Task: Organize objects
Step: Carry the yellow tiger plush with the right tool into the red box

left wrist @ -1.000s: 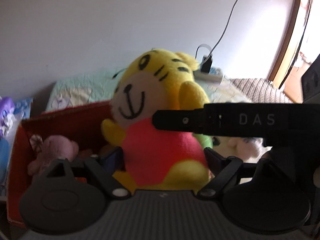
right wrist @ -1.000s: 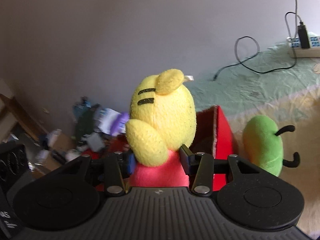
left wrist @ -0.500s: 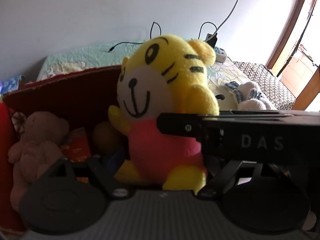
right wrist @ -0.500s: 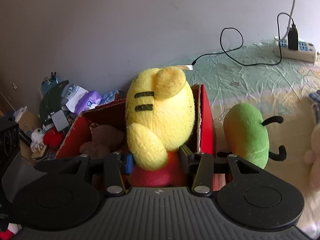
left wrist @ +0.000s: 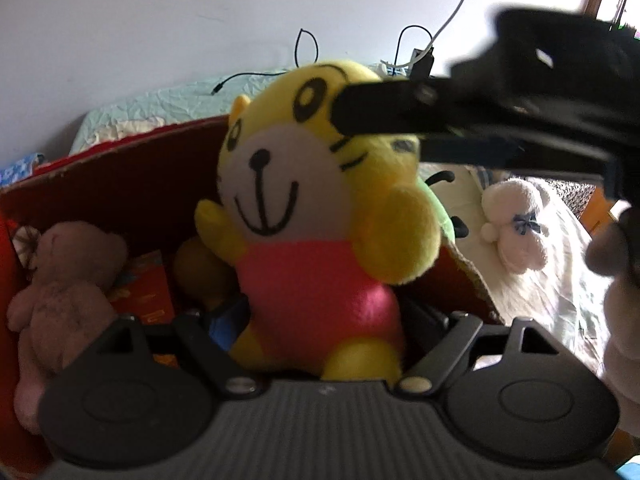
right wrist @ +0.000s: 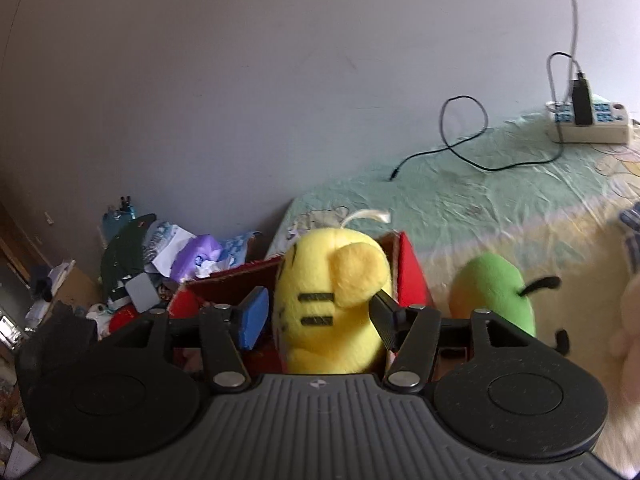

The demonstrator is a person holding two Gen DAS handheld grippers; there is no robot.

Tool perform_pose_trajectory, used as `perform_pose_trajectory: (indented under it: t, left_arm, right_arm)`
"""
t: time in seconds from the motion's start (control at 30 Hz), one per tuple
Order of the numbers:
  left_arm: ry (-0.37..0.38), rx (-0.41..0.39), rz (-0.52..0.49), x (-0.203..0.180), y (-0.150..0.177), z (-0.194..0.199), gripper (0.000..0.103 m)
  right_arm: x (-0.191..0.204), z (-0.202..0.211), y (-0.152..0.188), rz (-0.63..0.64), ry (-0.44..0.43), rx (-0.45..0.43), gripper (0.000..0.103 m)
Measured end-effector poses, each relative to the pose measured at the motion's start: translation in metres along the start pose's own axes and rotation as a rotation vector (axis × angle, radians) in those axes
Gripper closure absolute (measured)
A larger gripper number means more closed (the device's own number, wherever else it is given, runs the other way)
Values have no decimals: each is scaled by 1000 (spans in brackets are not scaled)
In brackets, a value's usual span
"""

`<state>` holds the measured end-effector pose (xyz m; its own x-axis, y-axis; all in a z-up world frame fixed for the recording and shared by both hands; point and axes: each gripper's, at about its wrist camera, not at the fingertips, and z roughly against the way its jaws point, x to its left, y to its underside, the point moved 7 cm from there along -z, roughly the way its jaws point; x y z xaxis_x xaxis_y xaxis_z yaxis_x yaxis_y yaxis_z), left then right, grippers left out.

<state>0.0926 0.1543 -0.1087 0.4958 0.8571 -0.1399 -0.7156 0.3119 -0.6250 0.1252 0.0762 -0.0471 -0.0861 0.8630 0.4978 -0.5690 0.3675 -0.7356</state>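
Note:
A yellow tiger plush [left wrist: 304,216] in a pink shirt is held low by my left gripper [left wrist: 320,320], which is shut on its body over the red box [left wrist: 120,176]. The same plush shows from behind in the right wrist view [right wrist: 328,300]. My right gripper [right wrist: 316,320] is open around the plush's head, its blue pad [right wrist: 252,320] clear of it; it crosses the left wrist view at the plush's head [left wrist: 400,116]. A brown teddy [left wrist: 60,300] lies in the box.
A green plush [right wrist: 496,296] and a white plush [left wrist: 516,228] lie on the bed right of the box. A power strip [right wrist: 588,124] and cable [right wrist: 464,136] sit near the wall. Clutter [right wrist: 160,264] is piled left of the bed.
My right gripper has opened and risen from the plush's body to its head. The plush has sunk lower into the box, still in my left gripper.

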Motion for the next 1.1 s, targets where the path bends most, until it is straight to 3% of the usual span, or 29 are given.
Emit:
perform_pose_trajectory:
  t: [0.13,0.33,0.57,0.7,0.87,1.1]
  left_arm:
    - [-11,0,-12,1,1,0,20]
    - [-14,8,9,9,2,-1,20]
    - [43,18,11,-6,0,-4,20]
    - [59,16,-3,-13,-1,0,20]
    - [115,43,52,2,4,-6,20]
    - [125,8,94,23,12,14,21]
  right_arm:
    - [-5,-16,2,40,47,26,47]
    - [-14,-16,8,-21,35,73,54]
    - [0,1,5,61,91,46,58]
    - [5,-3,1,111,123,79,58]
    - [12,-29,6,223,201,133,58]
    - [0,-39,10,185,206,142,59]
